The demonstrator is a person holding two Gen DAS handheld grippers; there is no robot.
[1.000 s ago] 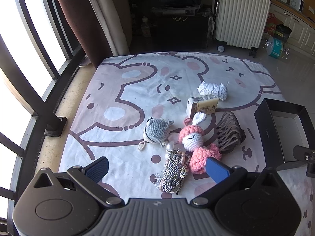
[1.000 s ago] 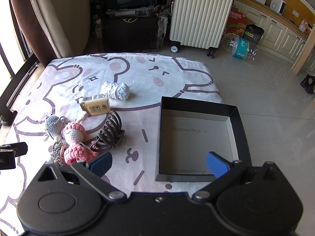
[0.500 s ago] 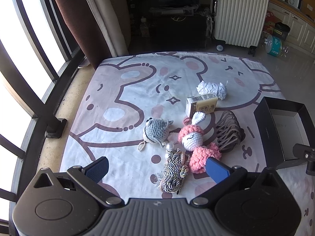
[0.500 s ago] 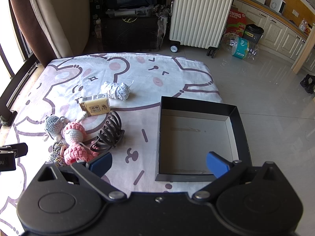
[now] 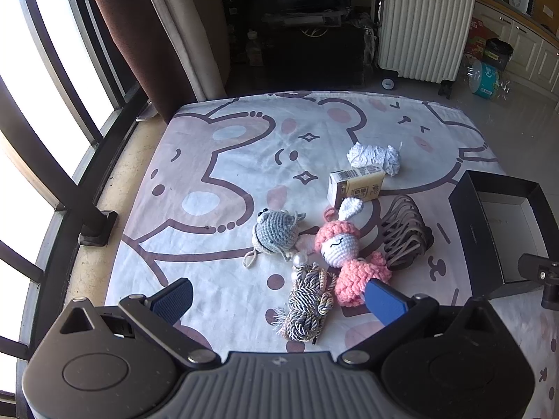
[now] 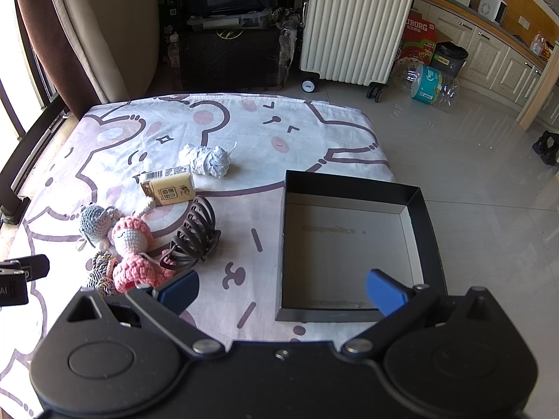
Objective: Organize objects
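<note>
On a cartoon-print sheet [image 5: 216, 160] lie a pink crochet doll [image 5: 346, 248], a grey crochet toy [image 5: 276, 232], a braided cord tassel [image 5: 307, 303], a dark hair claw [image 5: 405, 237], a small yellow carton [image 5: 356, 186] and a crumpled white wad [image 5: 374, 155]. My left gripper [image 5: 279, 300] hangs open above the tassel, holding nothing. My right gripper [image 6: 281, 291] is open and empty over the near-left corner of an empty black box [image 6: 424, 220]. The right wrist view shows the doll [image 6: 134, 244], claw [image 6: 194, 239], carton [image 6: 169, 186] and wad [image 6: 206, 160] left of the box.
A white ribbed suitcase [image 6: 353, 24] and dark luggage [image 6: 230, 59] stand beyond the sheet's far edge. Window bars [image 5: 45, 111] and a brown curtain [image 5: 139, 35] line the left. Tiled floor [image 6: 471, 160] with a water-bottle pack [image 6: 428, 83] lies to the right.
The left wrist view has shifted slightly, the objects sitting a touch lower and further left in frame. The right gripper and the objects have not moved.
</note>
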